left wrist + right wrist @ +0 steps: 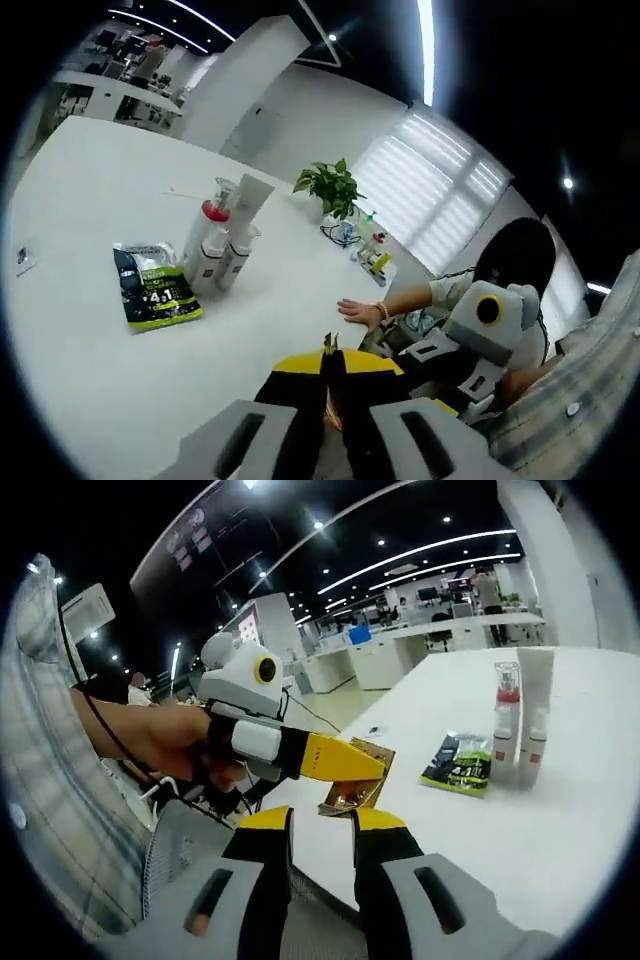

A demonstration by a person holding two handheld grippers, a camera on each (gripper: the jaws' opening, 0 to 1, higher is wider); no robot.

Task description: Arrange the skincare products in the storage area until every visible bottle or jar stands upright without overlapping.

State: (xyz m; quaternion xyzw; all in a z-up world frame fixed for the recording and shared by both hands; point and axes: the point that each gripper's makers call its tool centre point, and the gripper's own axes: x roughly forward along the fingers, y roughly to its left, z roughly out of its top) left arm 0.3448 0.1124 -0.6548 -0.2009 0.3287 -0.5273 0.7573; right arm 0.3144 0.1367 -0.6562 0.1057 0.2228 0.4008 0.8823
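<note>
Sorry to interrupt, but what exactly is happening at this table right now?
A person holds a gripper in each hand at the edge of a white table. The left gripper is shut on a small gold packet, with the right gripper open just beneath it. Further along the table, a few skincare bottles stand upright in a cluster beside a flat green sachet. Another person's hand rests on the table.

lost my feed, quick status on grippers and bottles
Left gripper shut on gold item. Right gripper open. Bottles upright, clustered; green packet flat beside them.
</note>
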